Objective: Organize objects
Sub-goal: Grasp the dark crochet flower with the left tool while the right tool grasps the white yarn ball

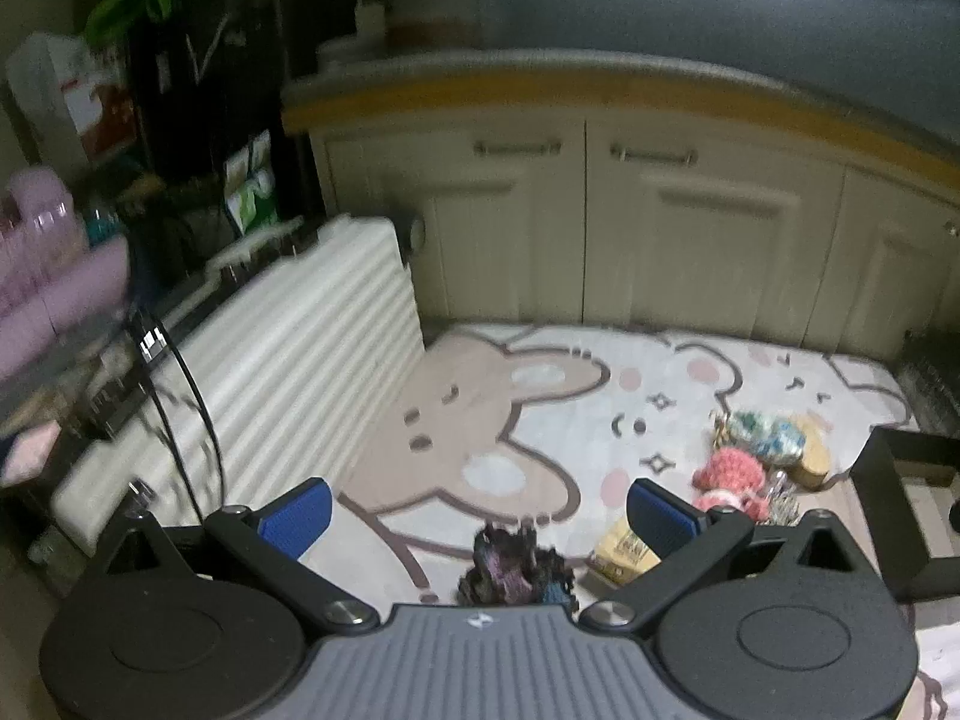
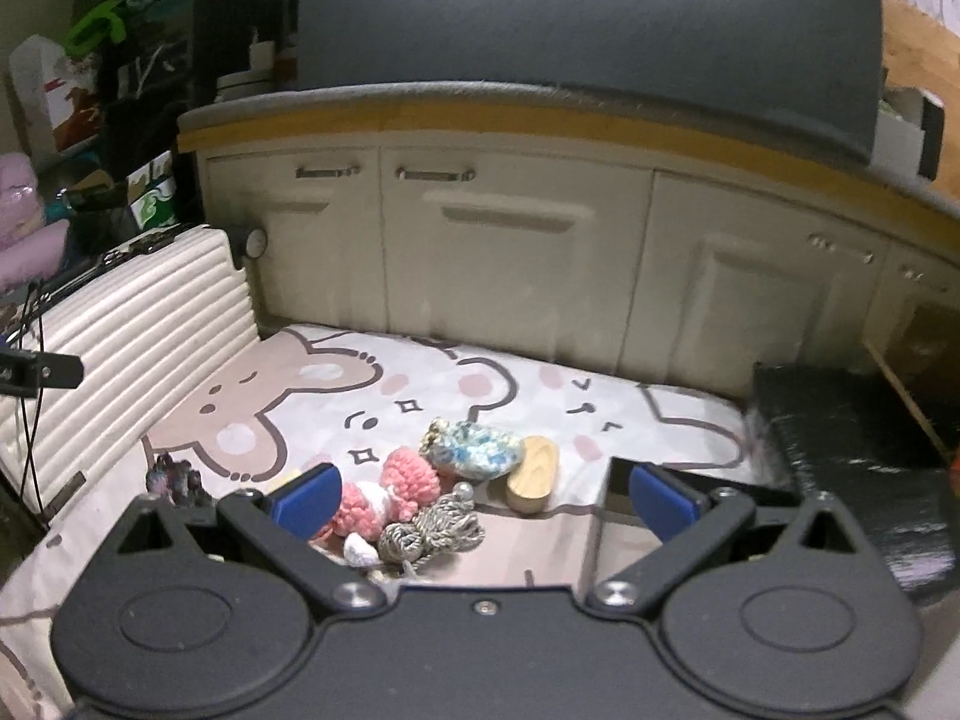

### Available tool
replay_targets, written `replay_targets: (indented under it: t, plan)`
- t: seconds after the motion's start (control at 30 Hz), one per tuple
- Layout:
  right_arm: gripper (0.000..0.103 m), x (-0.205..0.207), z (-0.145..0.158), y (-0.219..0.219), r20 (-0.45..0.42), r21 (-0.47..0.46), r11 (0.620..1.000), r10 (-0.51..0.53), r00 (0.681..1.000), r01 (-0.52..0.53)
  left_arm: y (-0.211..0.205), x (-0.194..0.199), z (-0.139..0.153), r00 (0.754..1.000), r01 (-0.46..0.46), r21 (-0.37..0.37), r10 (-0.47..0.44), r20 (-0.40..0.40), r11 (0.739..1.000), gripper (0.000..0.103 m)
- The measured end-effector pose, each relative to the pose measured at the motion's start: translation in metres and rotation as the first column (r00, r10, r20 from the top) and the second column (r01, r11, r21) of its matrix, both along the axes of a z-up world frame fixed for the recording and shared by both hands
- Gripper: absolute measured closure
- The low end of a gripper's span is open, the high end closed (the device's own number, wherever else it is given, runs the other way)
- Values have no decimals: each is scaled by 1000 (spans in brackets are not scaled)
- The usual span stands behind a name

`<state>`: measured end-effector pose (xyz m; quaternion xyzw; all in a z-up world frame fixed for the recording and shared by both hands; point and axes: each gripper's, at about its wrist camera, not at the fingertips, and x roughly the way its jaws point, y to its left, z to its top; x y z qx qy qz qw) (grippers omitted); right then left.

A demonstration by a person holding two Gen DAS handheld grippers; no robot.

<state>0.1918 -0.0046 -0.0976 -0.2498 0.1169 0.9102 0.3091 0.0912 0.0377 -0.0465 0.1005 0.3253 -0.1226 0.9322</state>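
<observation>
Both grippers hang over a cartoon-bear mat [image 2: 420,396] on the floor, in front of cream cabinets [image 2: 516,264]. Left gripper [image 1: 480,519] is spread wide w/ nothing between its blue pads [image 1: 300,516]; a dark purplish figurine [image 1: 510,564] sits on the mat just below the gap, near edge of that view. Right gripper [image 2: 483,501] is likewise released, holding nothing; right below it lies the cluster: pink crochet pieces [image 2: 390,492], a grey-white cord bundle [image 2: 432,531], a small white bit [image 2: 360,549]. Just beyond, a blue-white crochet pouch [image 2: 474,447] touches a pale wooden oval piece [image 2: 531,477] on its right. In right wrist view the figurine is at the mat's left, well apart from the cluster. A white ribbed suitcase [image 2: 138,348] lies along the left; a black box [image 2: 858,468] sits at right, near the mat's edge. A yellow packet [image 1: 624,552] shows by the left gripper's right finger.
</observation>
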Motion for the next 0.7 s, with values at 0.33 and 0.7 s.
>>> replay_targets:
  t: [0.33,0.7]
  plan:
    - [0,4,-84,-1,-13,-66,993,98,995,-99,-4,31,-70,992,22,16,-19,-126,1000,0]
    - [0,-2,-134,-15,21,-161,970,189,982,-184,-15,54,-127,974,143,32,-135,-185,989,0]
